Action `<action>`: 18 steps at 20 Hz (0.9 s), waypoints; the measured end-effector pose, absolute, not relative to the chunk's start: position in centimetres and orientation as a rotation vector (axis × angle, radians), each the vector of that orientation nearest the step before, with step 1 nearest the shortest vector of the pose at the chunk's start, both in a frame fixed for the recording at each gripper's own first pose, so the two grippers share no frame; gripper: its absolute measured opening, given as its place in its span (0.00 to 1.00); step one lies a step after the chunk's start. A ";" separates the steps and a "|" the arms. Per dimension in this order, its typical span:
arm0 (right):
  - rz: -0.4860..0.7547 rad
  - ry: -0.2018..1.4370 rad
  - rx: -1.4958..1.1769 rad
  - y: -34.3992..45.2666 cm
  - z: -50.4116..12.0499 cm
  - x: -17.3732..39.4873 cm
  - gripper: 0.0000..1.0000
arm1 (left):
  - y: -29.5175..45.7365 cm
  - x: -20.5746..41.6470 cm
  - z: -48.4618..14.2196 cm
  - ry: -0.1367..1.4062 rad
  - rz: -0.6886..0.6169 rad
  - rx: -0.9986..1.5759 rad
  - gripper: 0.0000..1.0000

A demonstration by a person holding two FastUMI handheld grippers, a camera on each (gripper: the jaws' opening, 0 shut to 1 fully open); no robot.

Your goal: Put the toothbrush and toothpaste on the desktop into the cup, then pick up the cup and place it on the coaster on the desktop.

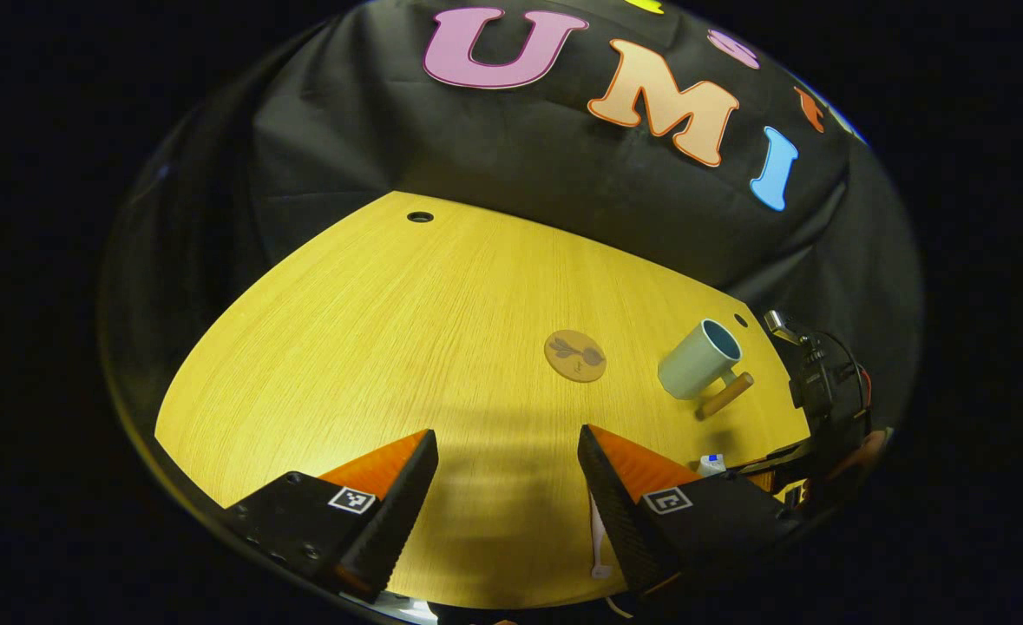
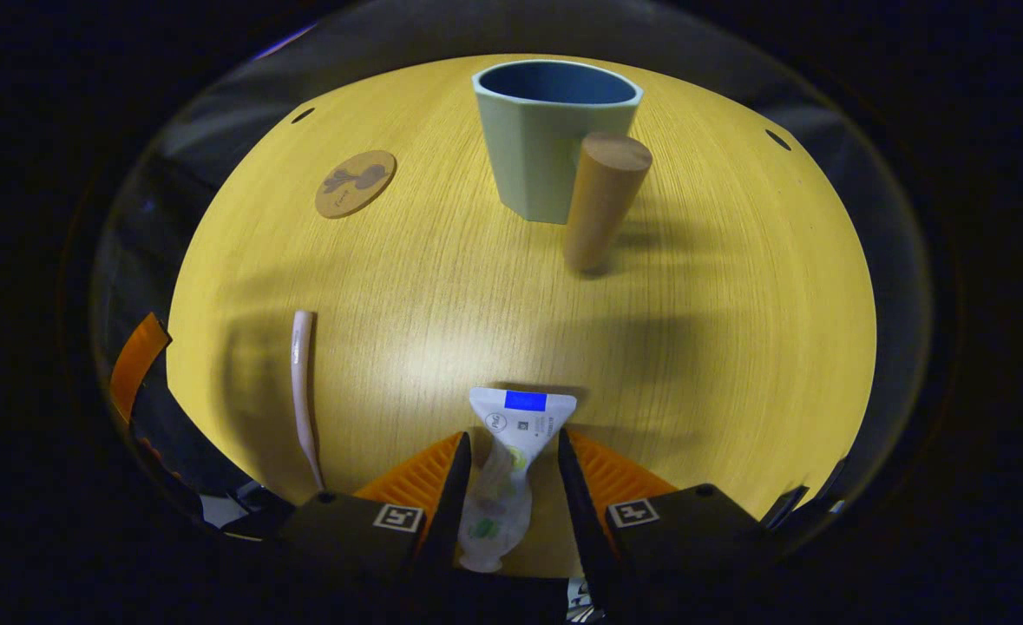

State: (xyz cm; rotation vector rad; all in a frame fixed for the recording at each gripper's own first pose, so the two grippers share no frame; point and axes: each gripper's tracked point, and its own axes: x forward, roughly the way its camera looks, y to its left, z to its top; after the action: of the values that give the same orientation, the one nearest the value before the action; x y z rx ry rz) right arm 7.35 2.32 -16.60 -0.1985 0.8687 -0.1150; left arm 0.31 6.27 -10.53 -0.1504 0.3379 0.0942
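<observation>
The white toothpaste tube (image 2: 518, 434) lies lengthwise between my right gripper's fingers, flat crimped end pointing forward, and my right gripper (image 2: 513, 438) is shut on it just above the yellow desktop (image 2: 719, 347). Ahead stands the pale green cup (image 2: 546, 143) with a wooden peg handle (image 2: 602, 200), upright and open-topped. A pale pink toothbrush (image 2: 303, 391) lies on the wood to the left. The round cork coaster (image 2: 356, 183) sits at the far left. My left gripper (image 1: 507, 434) hovers open over bare wood, the toothbrush (image 1: 598, 542) beside its right finger. Cup (image 1: 700, 358) and coaster (image 1: 575, 355) lie beyond it.
The other gripper (image 1: 815, 443), with cables and a hand behind it, sits low at the right of the left gripper view, the toothpaste's end (image 1: 711, 463) poking from it. Small cable holes (image 1: 420, 216) (image 2: 777, 139) mark the desk's far corners. Black cloth walls the back.
</observation>
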 end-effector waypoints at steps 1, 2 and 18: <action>-0.117 0.878 -0.192 2.3 -16.8 7.4 0.54 | 6.3 0.4 -10.6 0.340 0.094 -0.157 0.95; -0.123 0.885 -0.200 2.1 -16.9 7.4 0.48 | 6.1 0.5 -10.7 0.341 0.092 -0.161 0.95; -0.069 0.728 -0.002 3.2 -14.5 8.1 0.11 | 5.4 0.6 -10.8 0.380 0.046 -0.129 0.95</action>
State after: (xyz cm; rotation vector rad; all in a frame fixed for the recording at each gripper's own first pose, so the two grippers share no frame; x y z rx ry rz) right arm 8.10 3.16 -14.48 -0.0023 0.7280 -0.0690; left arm 0.62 5.39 -10.83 -0.1290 0.3798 0.0460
